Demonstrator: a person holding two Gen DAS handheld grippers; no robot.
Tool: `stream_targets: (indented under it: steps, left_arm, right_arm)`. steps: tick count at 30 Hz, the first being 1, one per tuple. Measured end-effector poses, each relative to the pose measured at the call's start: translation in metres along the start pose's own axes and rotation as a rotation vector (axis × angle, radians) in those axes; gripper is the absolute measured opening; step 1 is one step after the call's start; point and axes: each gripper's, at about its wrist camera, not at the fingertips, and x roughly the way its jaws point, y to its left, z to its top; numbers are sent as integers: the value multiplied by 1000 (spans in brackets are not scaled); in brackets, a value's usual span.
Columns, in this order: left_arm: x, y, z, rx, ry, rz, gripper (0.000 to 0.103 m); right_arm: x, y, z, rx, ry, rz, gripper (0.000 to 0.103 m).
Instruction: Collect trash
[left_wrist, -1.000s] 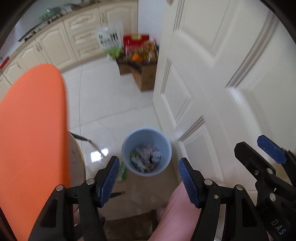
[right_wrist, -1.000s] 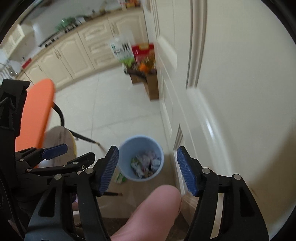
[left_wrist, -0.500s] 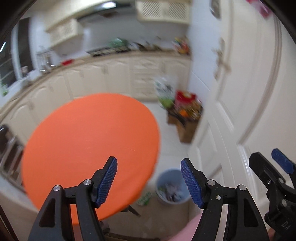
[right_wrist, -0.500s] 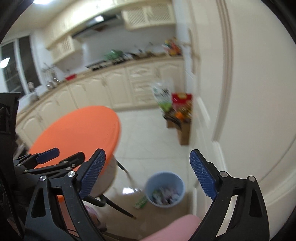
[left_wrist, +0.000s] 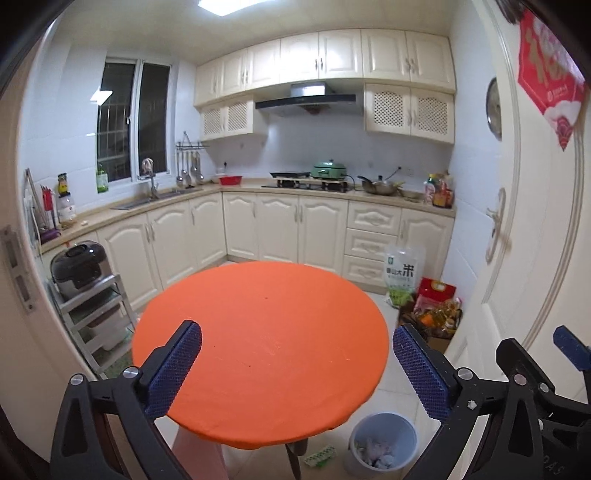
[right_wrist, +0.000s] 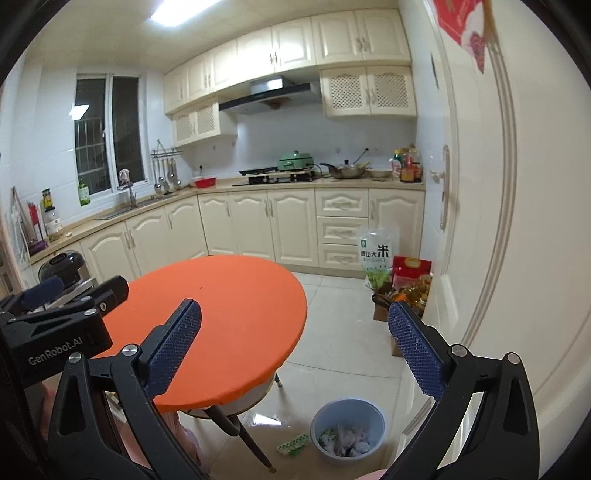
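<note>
A light blue trash bin (left_wrist: 382, 443) with crumpled paper inside stands on the floor beside the door; it also shows in the right wrist view (right_wrist: 347, 428). A green and white wrapper (right_wrist: 293, 442) lies on the floor next to it, also seen in the left wrist view (left_wrist: 319, 453). My left gripper (left_wrist: 295, 369) is open and empty, held above the round orange table (left_wrist: 258, 343). My right gripper (right_wrist: 295, 350) is open and empty, over the table's right edge (right_wrist: 229, 325) and the floor.
A white door (right_wrist: 498, 221) stands close on the right. A rice bag (right_wrist: 376, 254) and boxes of groceries (right_wrist: 406, 288) sit by the cabinets. A metal shelf with a rice cooker (left_wrist: 79, 266) stands at the left. Kitchen counters run along the back.
Both grippers have tilted up from pointing down at the bin to looking level across the table and kitchen. Both stay open and empty.
</note>
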Motion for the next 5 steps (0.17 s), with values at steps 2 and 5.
stream_targets:
  steps: [2, 5]
  left_arm:
    - [-11, -10, -13, 1, -10, -2, 102]
    - [-17, -31, -32, 6, -20, 17, 102]
  right_arm:
    - [-6, 0, -2, -7, -4, 1, 102]
    - [-7, -1, -3, -4, -10, 11, 102]
